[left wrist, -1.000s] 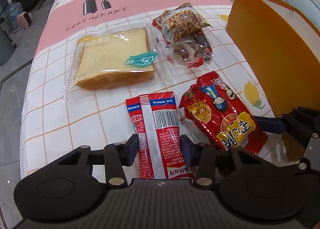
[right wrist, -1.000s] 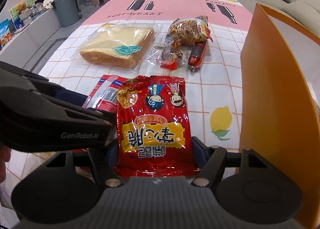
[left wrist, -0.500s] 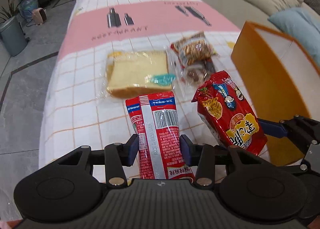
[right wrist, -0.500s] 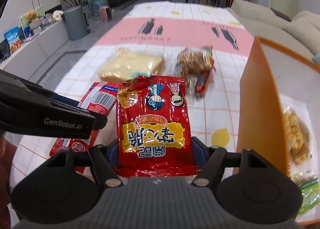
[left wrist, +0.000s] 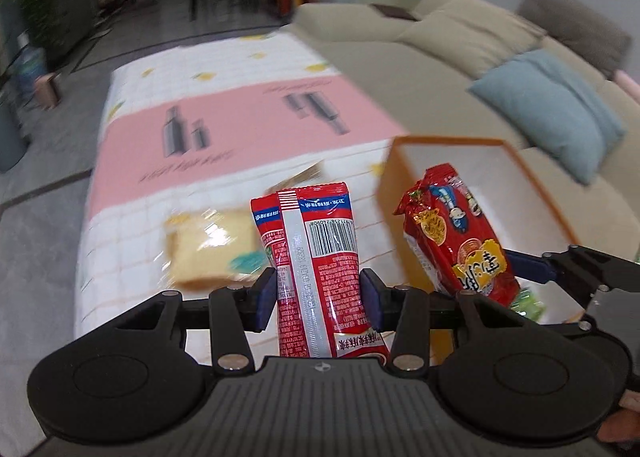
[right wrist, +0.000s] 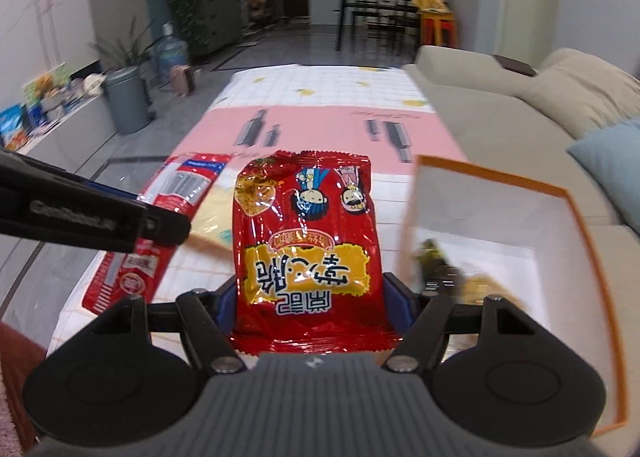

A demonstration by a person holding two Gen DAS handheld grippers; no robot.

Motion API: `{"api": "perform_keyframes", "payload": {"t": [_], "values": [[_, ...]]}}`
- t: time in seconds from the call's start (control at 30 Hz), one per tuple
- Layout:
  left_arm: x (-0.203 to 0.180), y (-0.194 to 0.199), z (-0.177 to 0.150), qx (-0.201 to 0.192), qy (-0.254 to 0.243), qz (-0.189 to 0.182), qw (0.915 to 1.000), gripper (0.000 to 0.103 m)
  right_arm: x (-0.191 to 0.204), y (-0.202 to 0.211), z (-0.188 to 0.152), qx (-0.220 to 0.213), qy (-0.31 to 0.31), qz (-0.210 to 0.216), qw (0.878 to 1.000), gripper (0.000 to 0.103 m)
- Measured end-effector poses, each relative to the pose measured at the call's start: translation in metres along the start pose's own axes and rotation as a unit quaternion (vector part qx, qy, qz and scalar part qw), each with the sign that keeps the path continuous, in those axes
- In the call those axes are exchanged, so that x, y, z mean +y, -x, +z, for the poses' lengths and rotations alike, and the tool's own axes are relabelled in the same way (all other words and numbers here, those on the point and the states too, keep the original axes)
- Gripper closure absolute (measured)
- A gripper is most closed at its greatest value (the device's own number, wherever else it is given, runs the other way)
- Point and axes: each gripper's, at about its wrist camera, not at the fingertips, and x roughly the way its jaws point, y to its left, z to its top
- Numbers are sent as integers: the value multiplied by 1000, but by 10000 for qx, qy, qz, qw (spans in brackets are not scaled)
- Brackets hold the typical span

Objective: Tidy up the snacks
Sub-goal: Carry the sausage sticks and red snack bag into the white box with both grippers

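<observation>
Gripping a long red sachet [left wrist: 316, 265] by its two sides, the left tongs [left wrist: 318, 293] hold it above the near edge of the bench [left wrist: 240, 125], long axis pointing away from the camera, barcode side up. The right tongs [right wrist: 310, 303] clamp a red noodle packet [right wrist: 306, 241], its print upside down, top edge pointing toward the far edge. An orange box [right wrist: 576, 225] stands at the right edge; its contents are blurred. The bagged bread [left wrist: 212, 247] on the bench is smeared and partly hidden.
</observation>
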Motion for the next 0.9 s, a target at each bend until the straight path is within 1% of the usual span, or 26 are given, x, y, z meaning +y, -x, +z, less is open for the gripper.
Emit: {"api": "perform_keyframes", "payload": {"t": [0.1,0.2,0.4,0.5,0.67,0.9], "values": [[-29,-5,16,-47,-332,-155,9993,53,-27,10,2,-4,-122,-223,9997,34],[-56,-19,31,14,-587,-365,9976,53,-52,16,1,38,-109,-504,9987,34],[-102,-57,49,221,-1040,-614,9924,53,-99,8,-6,288,-86,-895,9955,34],[-119,-75,56,310,-1258,-632,9896,53,-118,-5,-7,462,-100,-977,9941,34],[-135,-102,66,481,-1456,-663,9859,53,-140,-33,-6,815,-114,-1009,9915,34],[-147,-143,74,739,-1802,-617,9789,53,-157,-60,-5,1099,-27,-980,9891,34]]}}
